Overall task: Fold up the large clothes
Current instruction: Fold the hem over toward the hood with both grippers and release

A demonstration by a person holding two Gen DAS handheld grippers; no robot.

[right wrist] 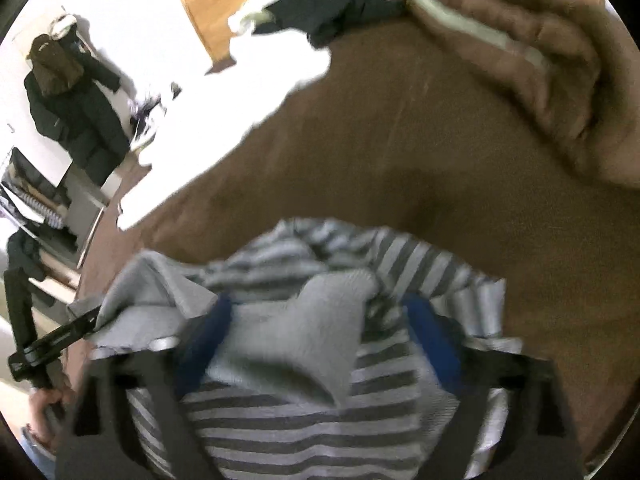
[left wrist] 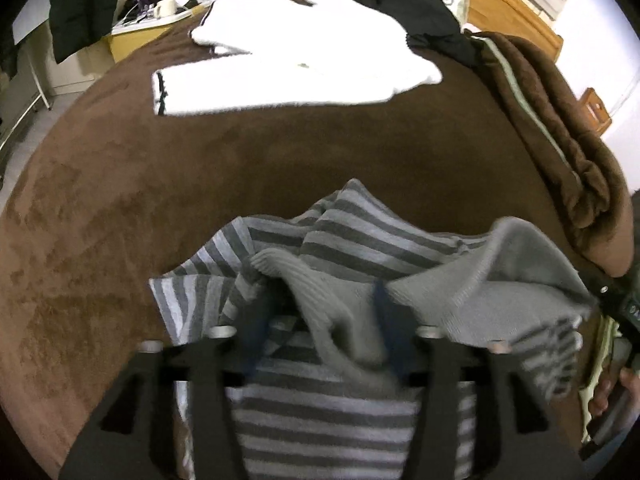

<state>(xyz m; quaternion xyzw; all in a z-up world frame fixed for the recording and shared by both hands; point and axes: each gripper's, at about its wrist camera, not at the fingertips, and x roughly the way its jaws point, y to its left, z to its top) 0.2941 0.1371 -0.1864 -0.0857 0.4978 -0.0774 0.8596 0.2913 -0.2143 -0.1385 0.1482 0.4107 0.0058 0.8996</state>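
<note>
Both grippers were in on the grey-and-pale striped knit sweater (left wrist: 340,236), which sat bunched at the near edge of the brown plush bed cover (left wrist: 280,152). The left gripper (left wrist: 324,320) had its blue-padded fingers (left wrist: 390,332) spread wide, a plain grey ribbed fold draped between them; whether they pinched that fold, I couldn't tell. The right gripper (right wrist: 320,344) looked much the same, jaws apart with grey cloth heaped in the gap, grasp unclear through the blur. Its black frame also showed at the right edge of the left view, right at the sweater's grey edge. I judged this the early step: gathering the garment to spread it flat. The next move called for lifting it clear and laying it smooth on the bare brown stretch beyond. The white folded garment (left wrist: 288,68) lay well apart at the far side, and a rumpled brown blanket (left wrist: 560,132) ran along the right.
</note>
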